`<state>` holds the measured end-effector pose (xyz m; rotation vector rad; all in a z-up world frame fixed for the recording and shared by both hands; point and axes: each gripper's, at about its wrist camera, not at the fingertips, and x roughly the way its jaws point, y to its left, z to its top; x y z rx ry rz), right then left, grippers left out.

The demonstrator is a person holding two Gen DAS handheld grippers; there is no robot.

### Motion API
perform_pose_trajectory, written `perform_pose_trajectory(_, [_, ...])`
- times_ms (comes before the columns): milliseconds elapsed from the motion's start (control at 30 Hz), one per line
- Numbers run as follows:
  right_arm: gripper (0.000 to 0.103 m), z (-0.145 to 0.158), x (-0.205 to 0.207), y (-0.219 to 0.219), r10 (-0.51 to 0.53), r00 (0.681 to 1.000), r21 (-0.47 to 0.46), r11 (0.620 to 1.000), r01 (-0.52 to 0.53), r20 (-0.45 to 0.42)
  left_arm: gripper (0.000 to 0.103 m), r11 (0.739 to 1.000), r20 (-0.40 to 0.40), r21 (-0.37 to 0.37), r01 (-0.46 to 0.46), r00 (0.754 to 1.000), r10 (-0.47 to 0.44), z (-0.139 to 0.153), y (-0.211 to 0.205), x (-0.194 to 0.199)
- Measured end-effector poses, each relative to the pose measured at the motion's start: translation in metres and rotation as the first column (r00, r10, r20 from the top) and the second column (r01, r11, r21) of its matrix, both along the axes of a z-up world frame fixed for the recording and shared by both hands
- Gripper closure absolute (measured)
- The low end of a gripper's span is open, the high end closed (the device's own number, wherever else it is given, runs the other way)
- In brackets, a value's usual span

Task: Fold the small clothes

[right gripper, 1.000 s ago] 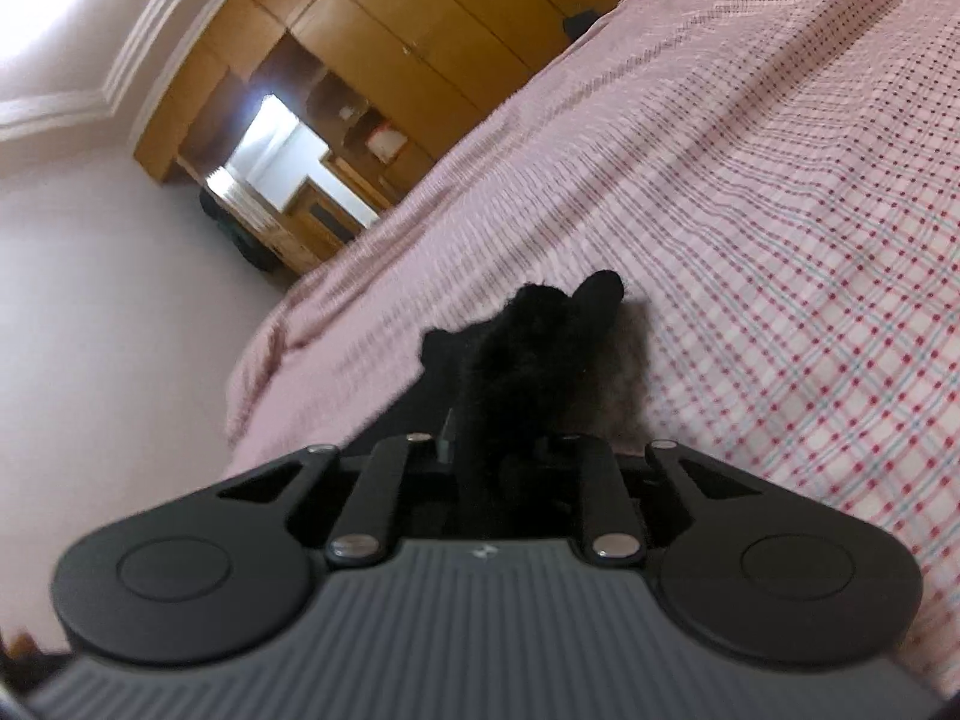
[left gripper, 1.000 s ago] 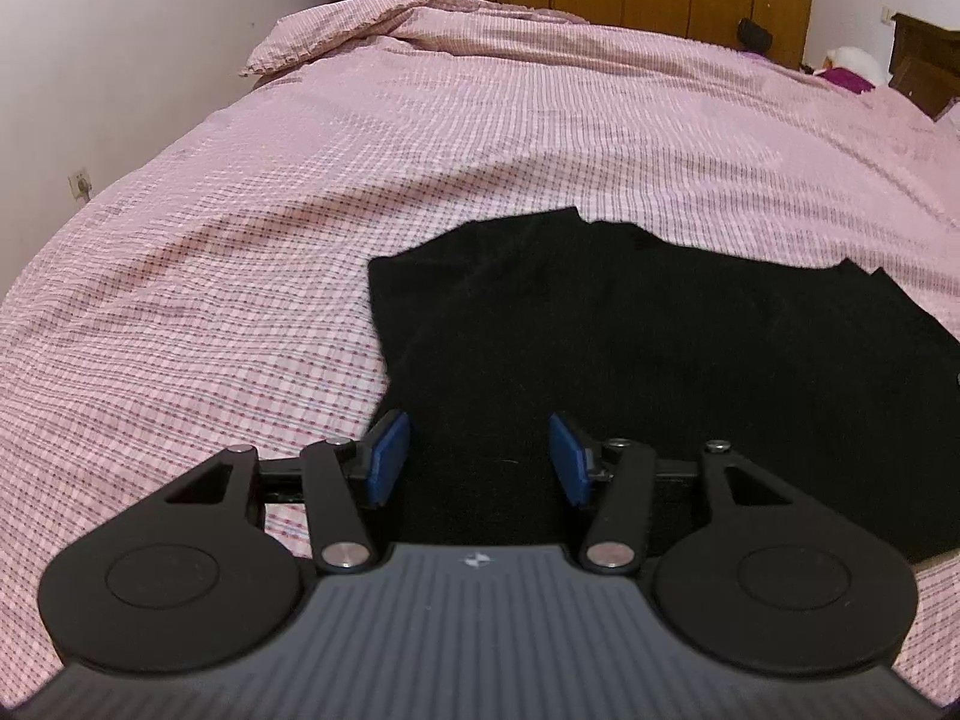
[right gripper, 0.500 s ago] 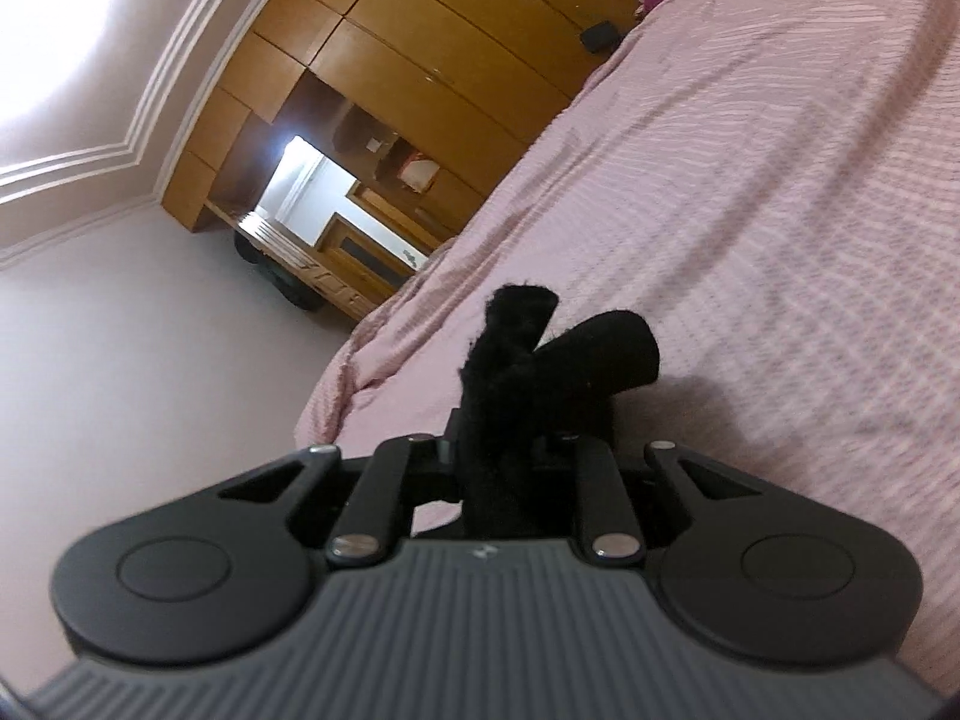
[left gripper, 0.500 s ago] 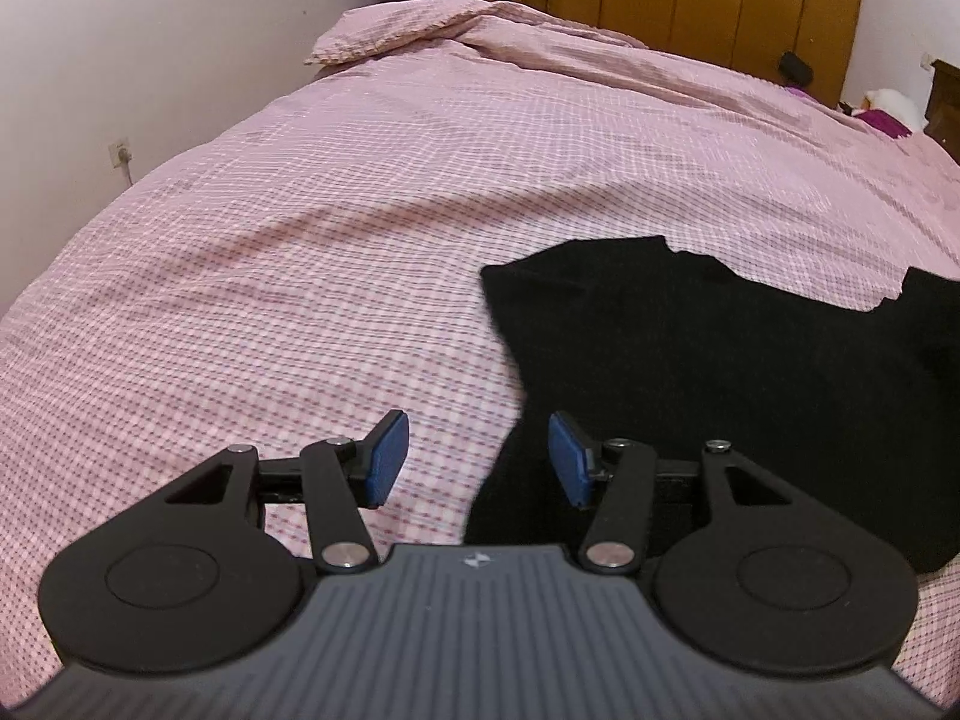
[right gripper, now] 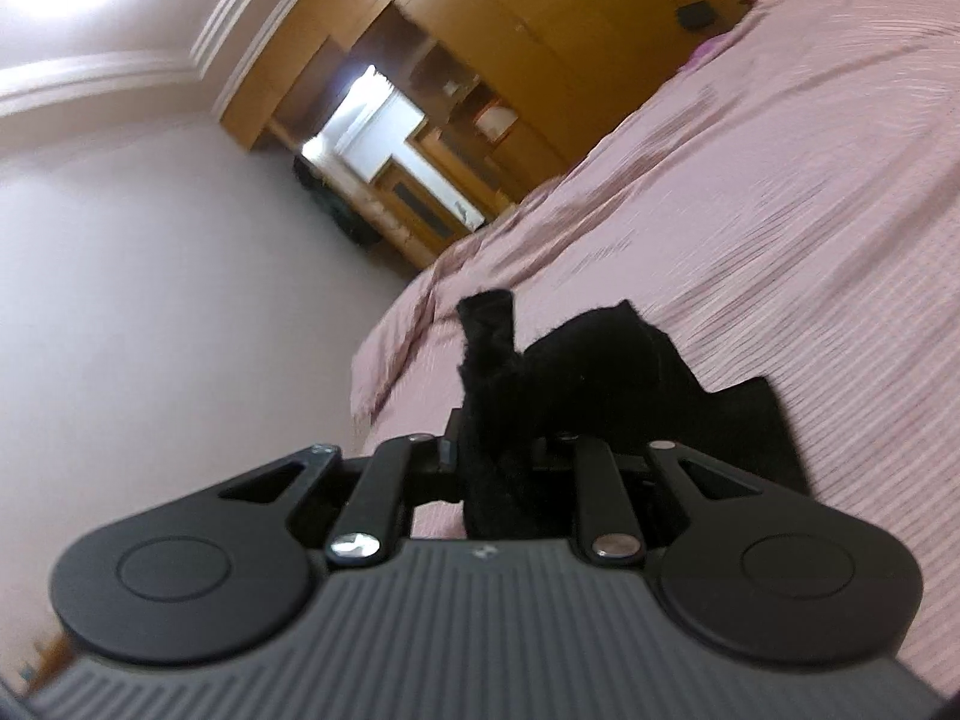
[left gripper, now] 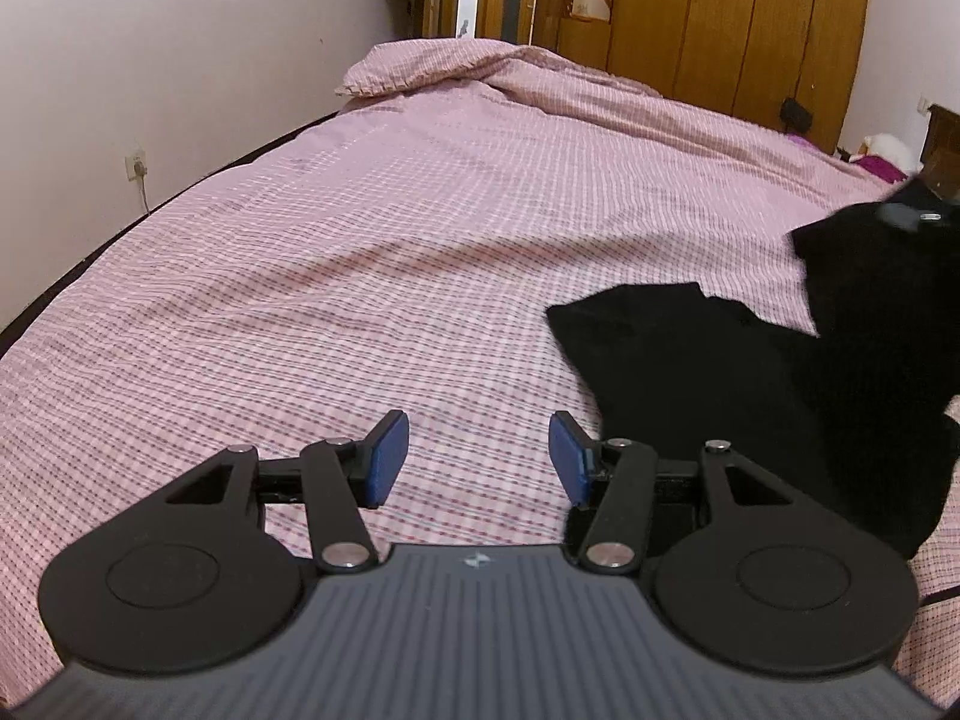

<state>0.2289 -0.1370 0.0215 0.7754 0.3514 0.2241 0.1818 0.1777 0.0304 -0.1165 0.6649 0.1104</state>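
Note:
A small black garment (left gripper: 720, 372) lies on the pink checked bedspread (left gripper: 390, 252) at the right of the left wrist view, with its far right part lifted off the bed. My left gripper (left gripper: 479, 456) is open and empty, low over the bedspread just left of the garment's near edge. My right gripper (right gripper: 510, 450) is shut on a bunched part of the black garment (right gripper: 576, 360) and holds it up above the bed. It shows blurred at the far right of the left wrist view (left gripper: 912, 216).
A white wall (left gripper: 180, 60) with a socket runs along the bed's left side. A wooden wardrobe (left gripper: 720, 18) and a doorway stand beyond the bed's far end. A rumpled pillow end (left gripper: 432, 66) lies at the far side.
My left gripper has moved left off the garment, which now lies to its right. My right gripper has lifted its held part of the garment higher and swung it.

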Motion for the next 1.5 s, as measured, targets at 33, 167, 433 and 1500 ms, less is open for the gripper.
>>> perform_pose_trajectory(33, [0.085, -0.001, 0.003, 0.011, 0.010, 1.000, -0.013, 1.000, -0.010, -0.010, 0.045, 1.000, 0.004, -0.004, -0.004, 1.000, 0.004, 0.000, 0.005, -0.002])
perform_pose_trajectory(167, [0.085, -0.016, 0.020, 0.063, 0.047, 0.997, -0.089, 0.995, -0.053, -0.067, 0.045, 0.999, 0.008, -0.027, -0.024, 1.000, 0.024, -0.004, 0.024, -0.005])
perform_pose_trajectory(433, [0.076, -0.057, 0.049, 0.142, 0.163, 0.964, -0.322, 0.920, -0.226, -0.212, 0.045, 0.995, -0.025, -0.072, -0.072, 0.997, 0.070, -0.020, 0.051, -0.002])
perform_pose_trajectory(1500, [0.064, -0.056, -0.067, 0.006, 0.119, 0.988, -0.286, 0.948, -0.141, -0.095, 0.041, 0.970, 0.050, -0.189, 0.153, 0.988, -0.147, 0.000, -0.078, 0.063])
